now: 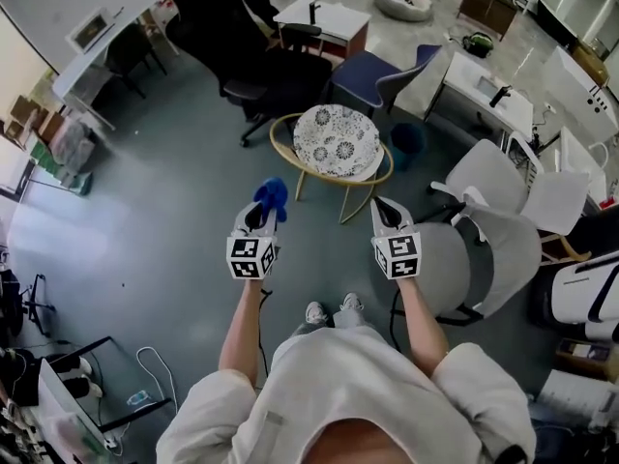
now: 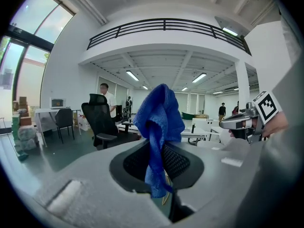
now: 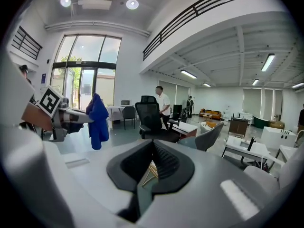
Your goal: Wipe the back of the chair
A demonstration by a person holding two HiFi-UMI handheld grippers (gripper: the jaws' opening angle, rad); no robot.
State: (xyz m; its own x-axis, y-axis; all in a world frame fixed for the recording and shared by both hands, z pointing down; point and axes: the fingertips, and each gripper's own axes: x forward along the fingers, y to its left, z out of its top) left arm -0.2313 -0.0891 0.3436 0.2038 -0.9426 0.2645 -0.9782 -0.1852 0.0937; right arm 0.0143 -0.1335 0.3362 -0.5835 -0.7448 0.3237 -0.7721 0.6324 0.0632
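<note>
Head view, nearest first: the left gripper [image 1: 259,218] has its jaws clamped on a blue cloth [image 1: 272,196] that sticks up from them. The right gripper [image 1: 386,211], level with it and well apart, has its jaws together on nothing. Just ahead stands a round chair [image 1: 334,141] with a patterned cushion, a white chair [image 1: 503,245] to its right, and a black office chair [image 1: 253,56] farther off.

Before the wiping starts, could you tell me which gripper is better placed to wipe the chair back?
Left, I think. The left gripper is shut on the blue cloth; the right gripper is shut with nothing between its jaws.
</note>
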